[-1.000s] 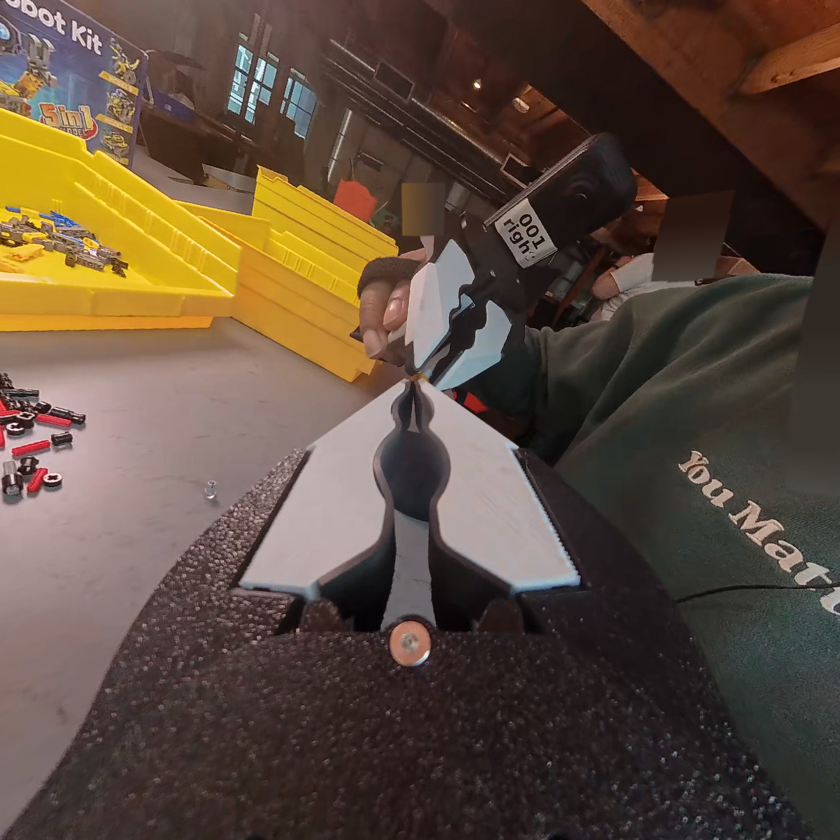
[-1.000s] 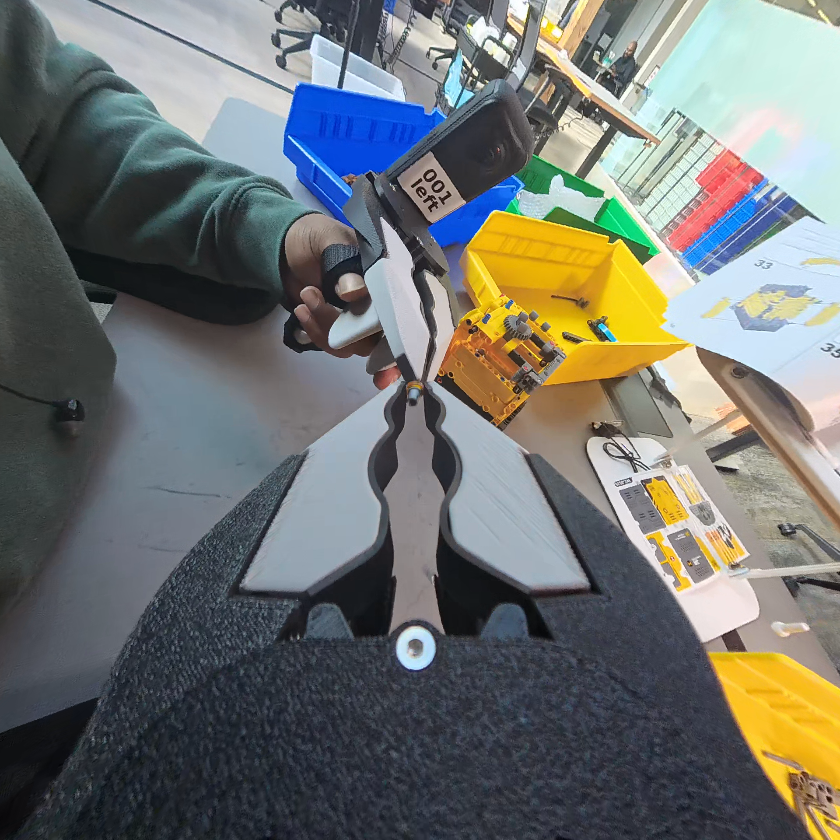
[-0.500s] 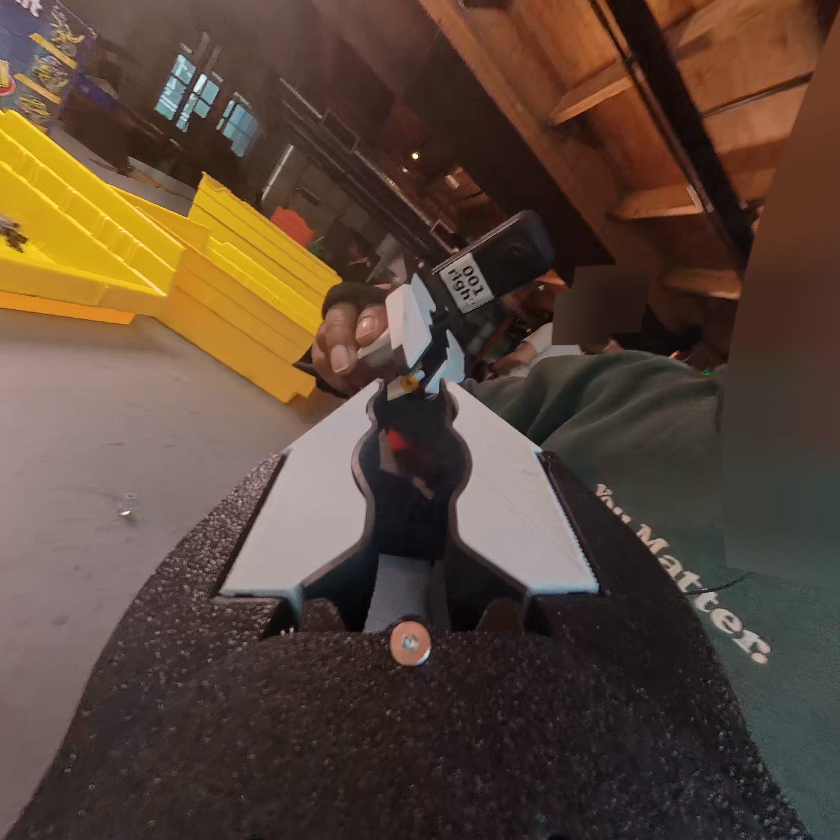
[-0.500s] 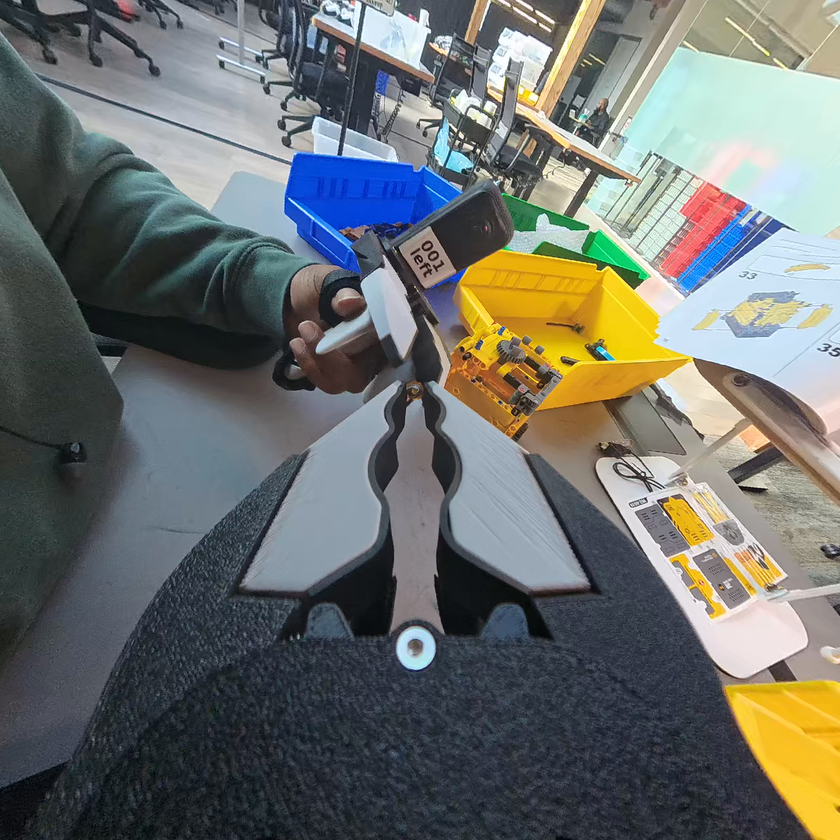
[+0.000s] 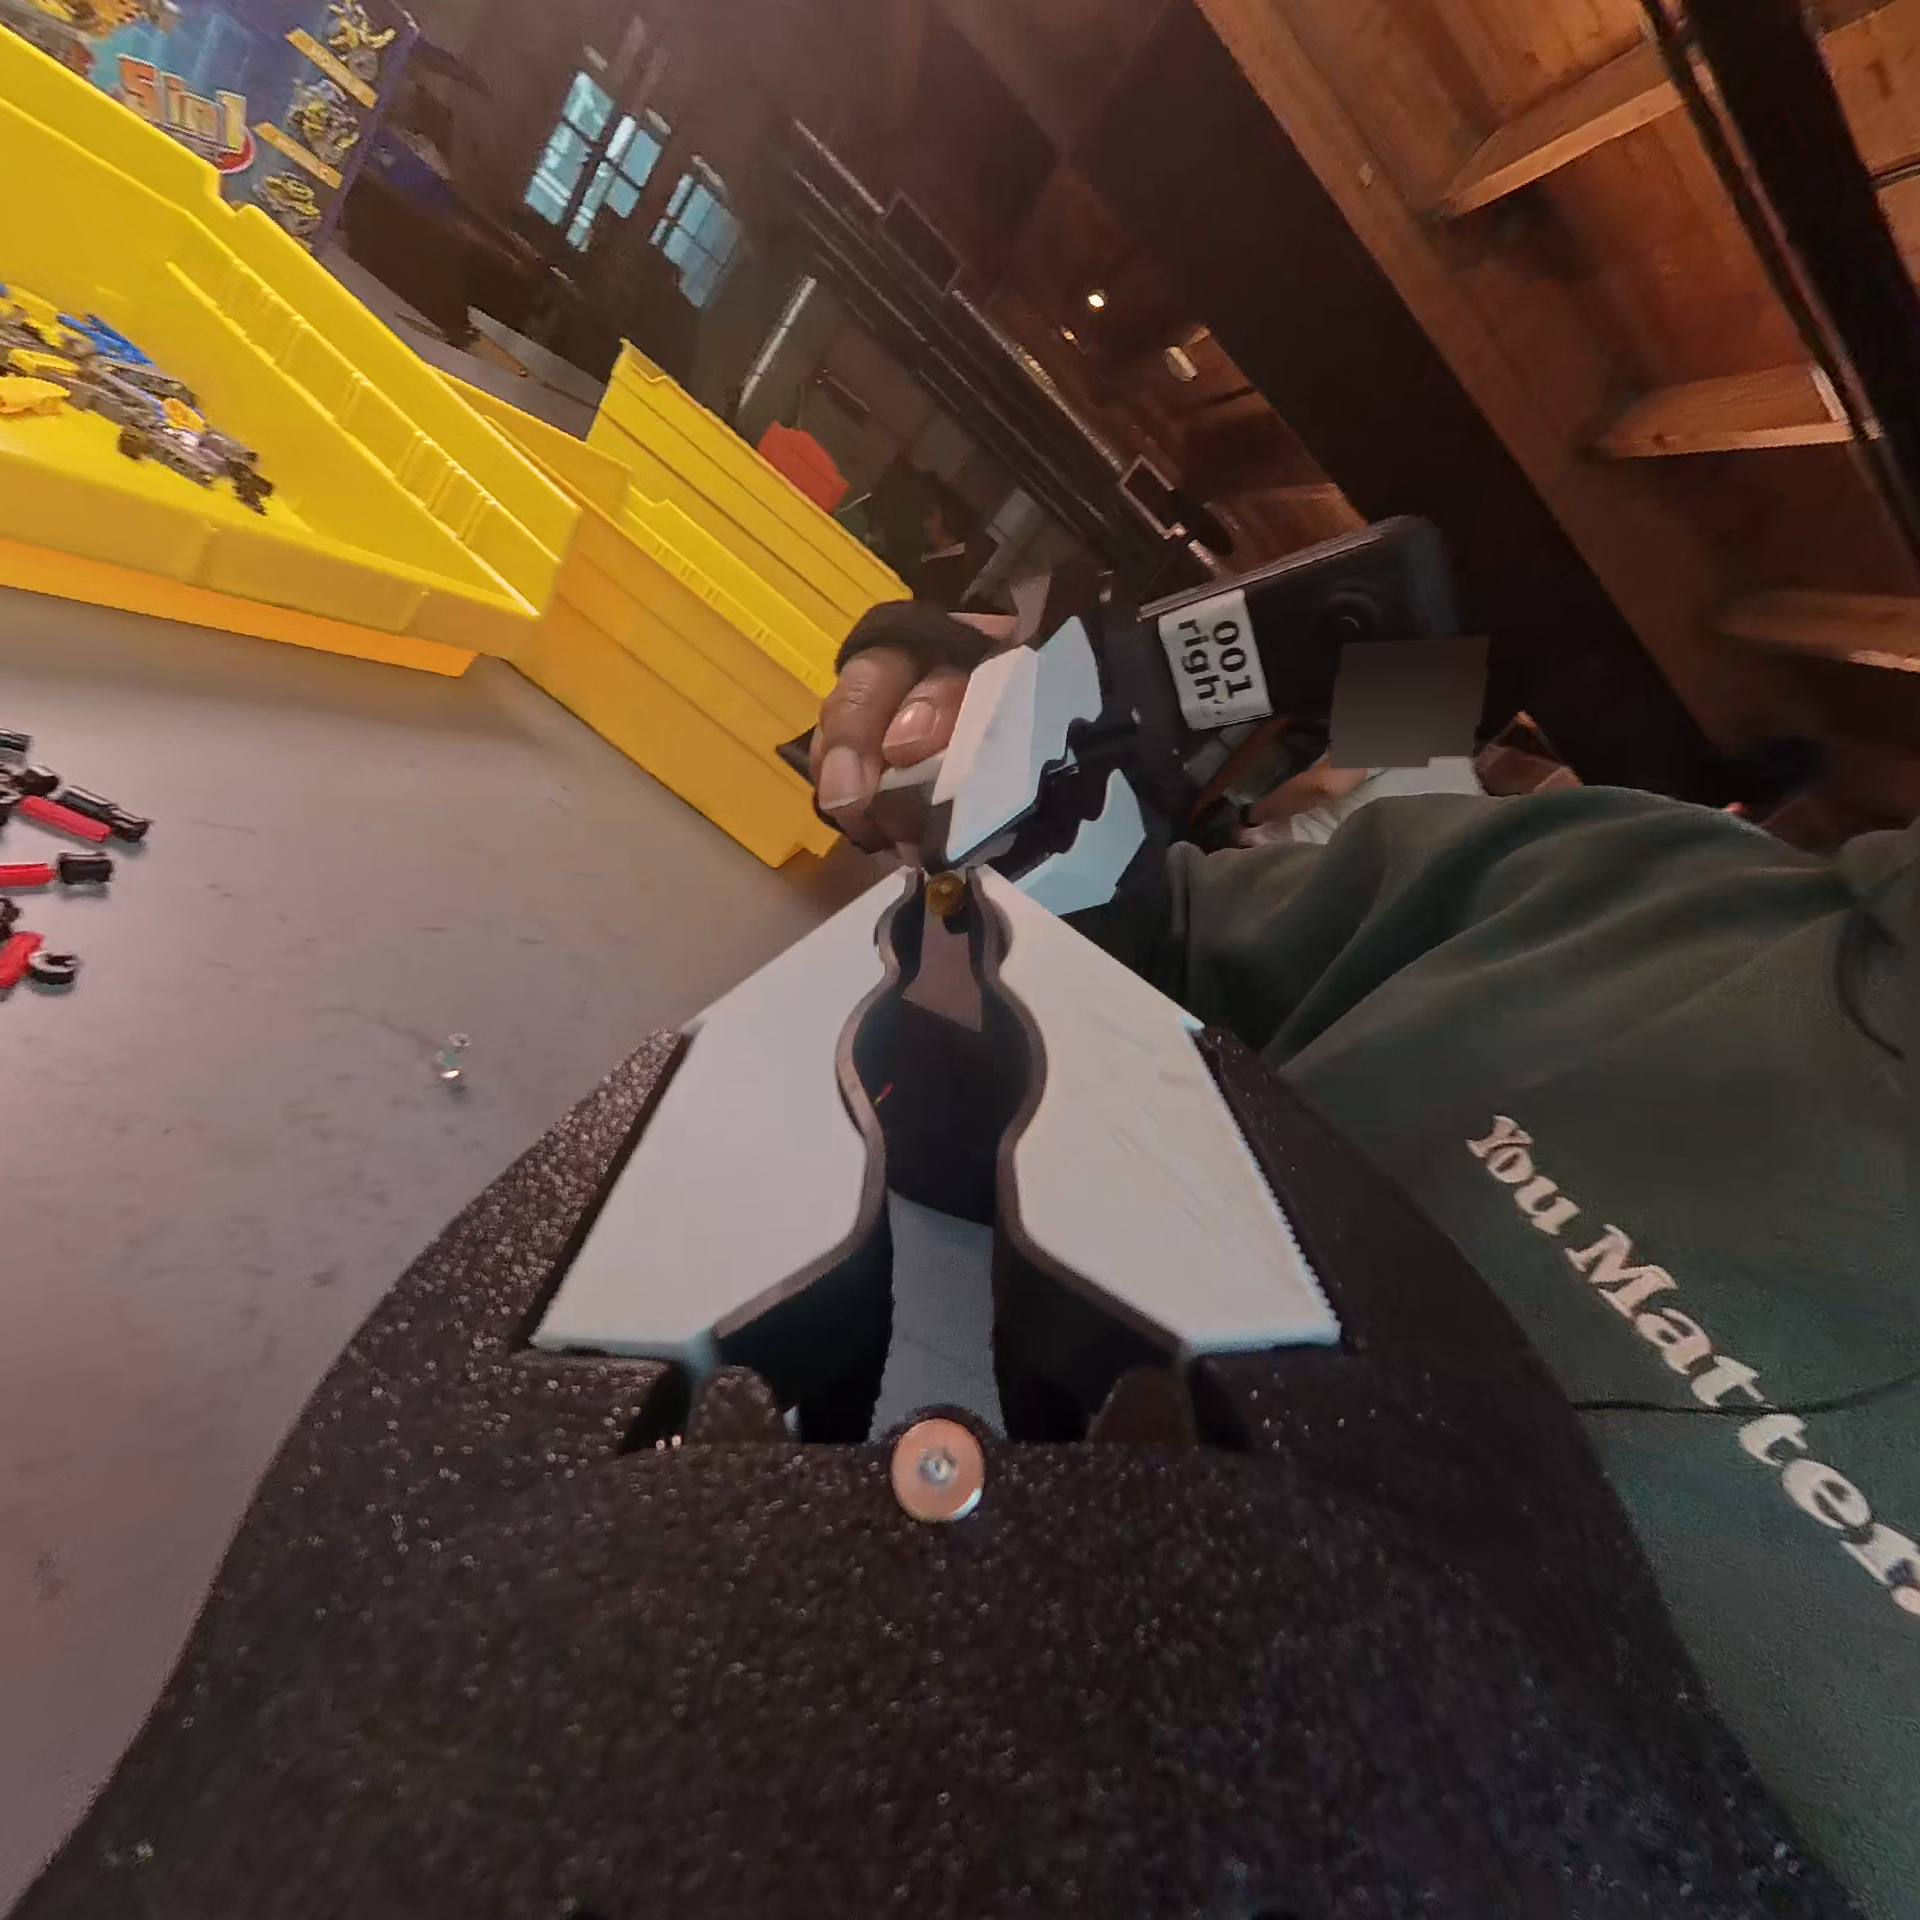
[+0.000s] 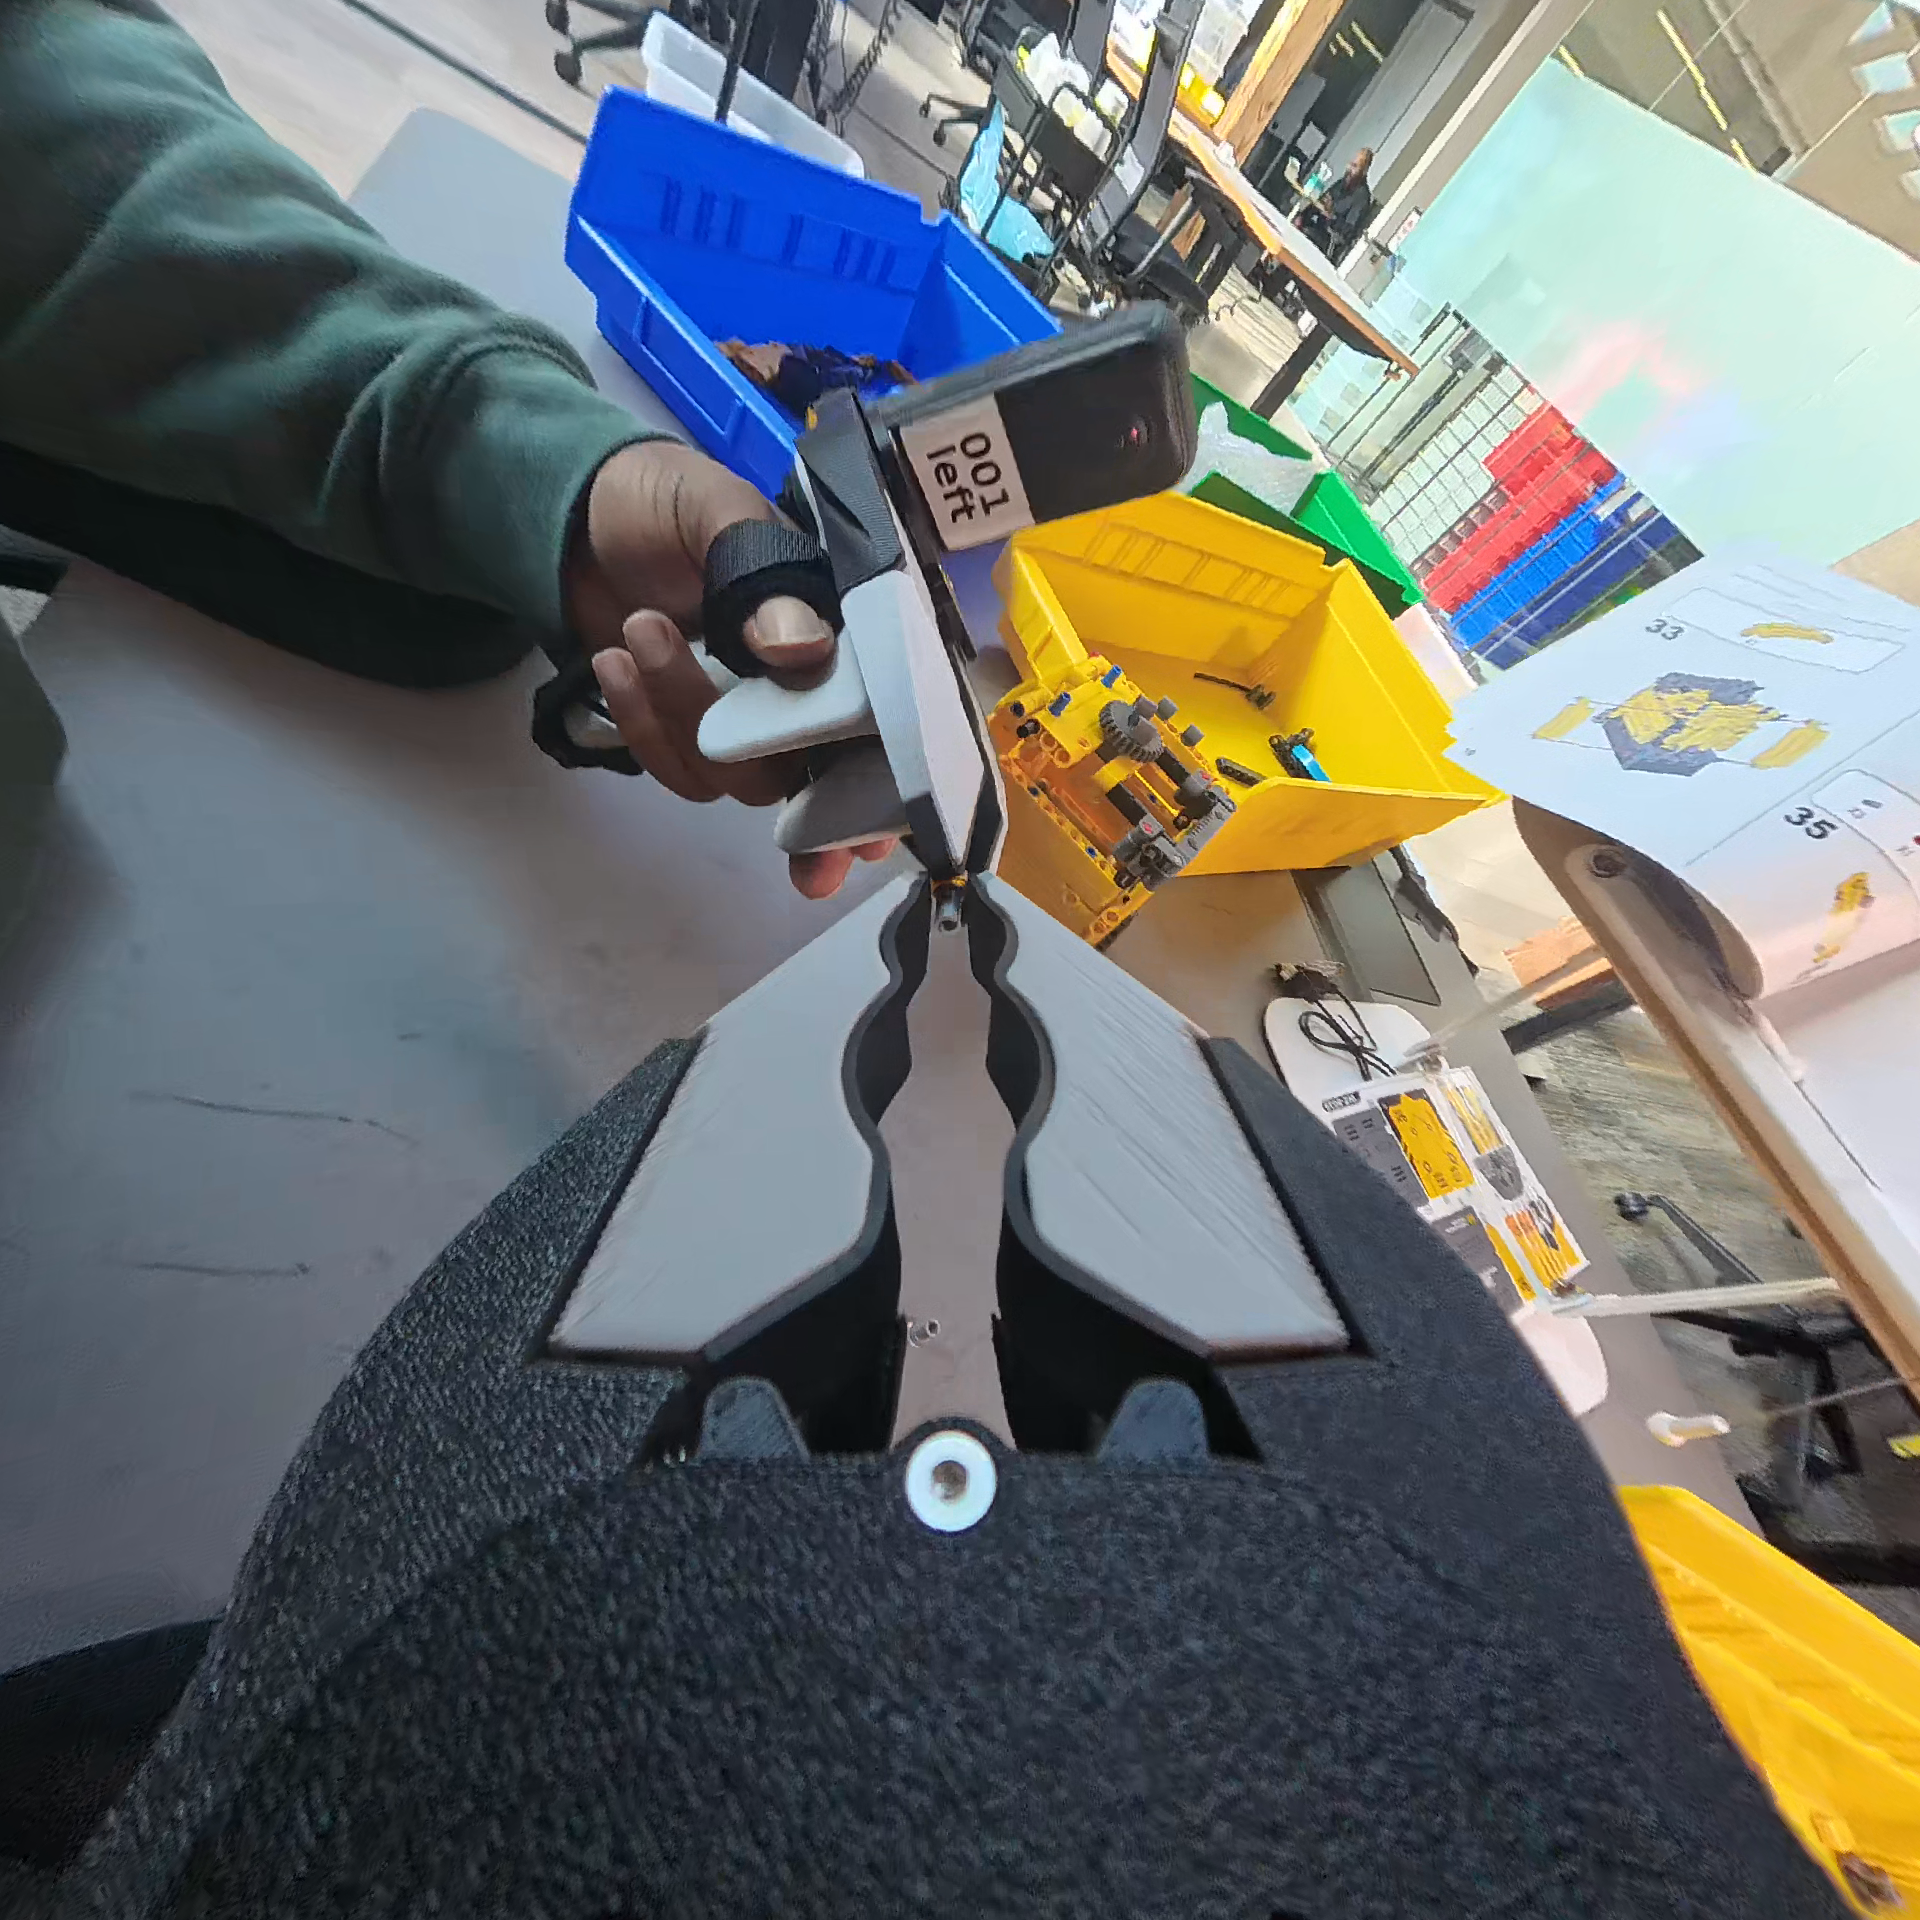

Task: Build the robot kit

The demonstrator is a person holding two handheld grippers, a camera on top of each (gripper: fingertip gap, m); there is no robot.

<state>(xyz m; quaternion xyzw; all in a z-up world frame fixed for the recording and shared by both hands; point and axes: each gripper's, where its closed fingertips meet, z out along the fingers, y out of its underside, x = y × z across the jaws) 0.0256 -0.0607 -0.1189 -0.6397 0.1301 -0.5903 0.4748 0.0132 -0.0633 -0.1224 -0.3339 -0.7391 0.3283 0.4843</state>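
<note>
Where your two grippers meet tip to tip, your left gripper (image 5: 943,891) and right gripper (image 6: 948,906) both pinch one small pin (image 6: 947,914), mostly hidden.

The left gripper (image 5: 943,891) pinches a small round yellow-brown peg (image 5: 943,891) at its white fingers' (image 5: 769,1132) tips, meeting the right gripper (image 5: 961,857) above the grey counter (image 5: 312,935), beside ribbed yellow plastic bins (image 5: 675,582).

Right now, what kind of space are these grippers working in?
Likely an open-plan workshop or lab set up for toy-kit assembly: plastic parts bins such as the blue bin on a grey table, a half-built yellow model, and office chairs at desks behind.
</note>
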